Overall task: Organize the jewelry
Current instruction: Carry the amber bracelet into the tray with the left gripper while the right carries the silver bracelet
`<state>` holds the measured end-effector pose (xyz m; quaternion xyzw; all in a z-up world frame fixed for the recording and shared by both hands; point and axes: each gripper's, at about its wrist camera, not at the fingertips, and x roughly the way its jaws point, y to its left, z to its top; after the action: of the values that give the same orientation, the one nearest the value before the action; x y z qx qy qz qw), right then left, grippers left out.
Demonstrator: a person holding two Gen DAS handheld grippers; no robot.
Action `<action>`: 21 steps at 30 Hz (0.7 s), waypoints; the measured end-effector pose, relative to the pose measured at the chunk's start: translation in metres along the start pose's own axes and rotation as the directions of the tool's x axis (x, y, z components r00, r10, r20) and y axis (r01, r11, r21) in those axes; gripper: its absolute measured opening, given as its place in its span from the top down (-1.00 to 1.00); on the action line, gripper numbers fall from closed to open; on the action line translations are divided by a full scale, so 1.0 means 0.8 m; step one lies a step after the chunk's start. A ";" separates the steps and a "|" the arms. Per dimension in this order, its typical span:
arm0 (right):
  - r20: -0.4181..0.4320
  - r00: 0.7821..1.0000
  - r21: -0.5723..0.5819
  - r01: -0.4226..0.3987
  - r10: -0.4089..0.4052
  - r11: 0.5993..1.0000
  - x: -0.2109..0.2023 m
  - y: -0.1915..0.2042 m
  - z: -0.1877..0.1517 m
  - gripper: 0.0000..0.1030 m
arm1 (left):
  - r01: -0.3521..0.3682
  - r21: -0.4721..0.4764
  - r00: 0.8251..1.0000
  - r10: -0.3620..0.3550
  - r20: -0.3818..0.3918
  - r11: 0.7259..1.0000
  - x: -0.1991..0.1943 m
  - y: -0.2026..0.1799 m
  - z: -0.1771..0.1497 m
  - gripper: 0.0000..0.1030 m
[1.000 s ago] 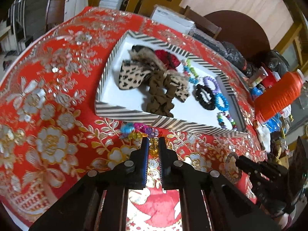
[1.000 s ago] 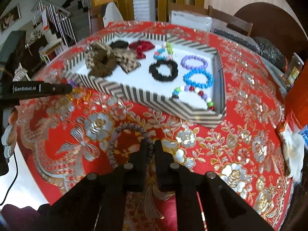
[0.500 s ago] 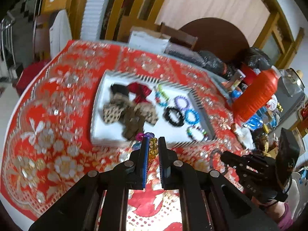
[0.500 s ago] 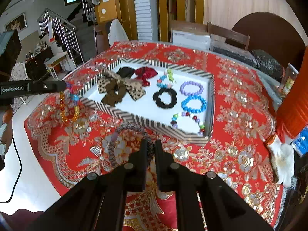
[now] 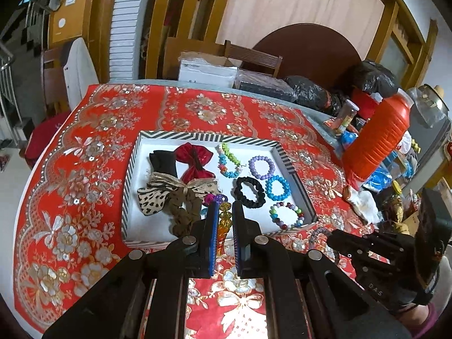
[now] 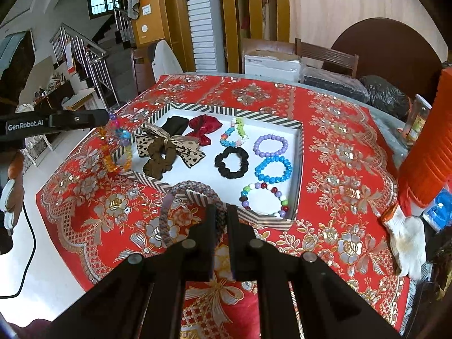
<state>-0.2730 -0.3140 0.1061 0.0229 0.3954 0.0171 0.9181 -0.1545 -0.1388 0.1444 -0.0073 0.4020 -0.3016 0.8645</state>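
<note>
A striped-rim white tray (image 5: 291, 169) (image 6: 299, 152) on the red tablecloth holds fabric bows (image 5: 195, 161), a black scrunchie (image 5: 250, 192) (image 6: 231, 161) and several bead bracelets (image 6: 270, 169). My left gripper (image 5: 224, 212) is shut on a colourful bead bracelet (image 5: 224, 219), held high above the tray's near edge; the bracelet hangs from the left gripper in the right wrist view (image 6: 115, 147). My right gripper (image 6: 221, 212) is shut on a grey braided bracelet (image 6: 172, 209), lifted above the cloth in front of the tray.
An orange ribbed jug (image 5: 378, 138) (image 6: 429, 147), a white cloth (image 6: 406, 237), bottles and black bags (image 5: 308, 93) crowd the table's right side. Cardboard box (image 5: 206, 70) and chairs stand behind. The table edge drops off at left.
Both grippers have risen well above the table, carrying their bracelets off the cloth. The tray now looks smaller and farther below.
</note>
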 end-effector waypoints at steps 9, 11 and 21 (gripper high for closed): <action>0.008 1.000 0.016 0.010 -0.010 1.000 0.003 -0.007 0.009 0.86 | -0.028 0.036 0.999 0.028 -0.015 0.999 0.022 -0.009 0.007 0.92; 0.010 1.000 0.022 0.009 -0.009 1.000 0.005 -0.009 0.010 0.86 | -0.031 0.042 0.999 0.031 -0.015 0.999 0.026 -0.012 0.009 0.92; 0.015 1.000 0.049 0.003 -0.004 0.999 0.016 -0.017 0.023 0.86 | -0.017 0.054 1.000 0.018 -0.023 0.998 0.044 -0.024 0.019 0.92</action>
<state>-0.2506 -0.3272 0.1083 0.0449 0.3889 0.0056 0.9202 -0.1363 -0.1770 0.1351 0.0228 0.4040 -0.3048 0.8622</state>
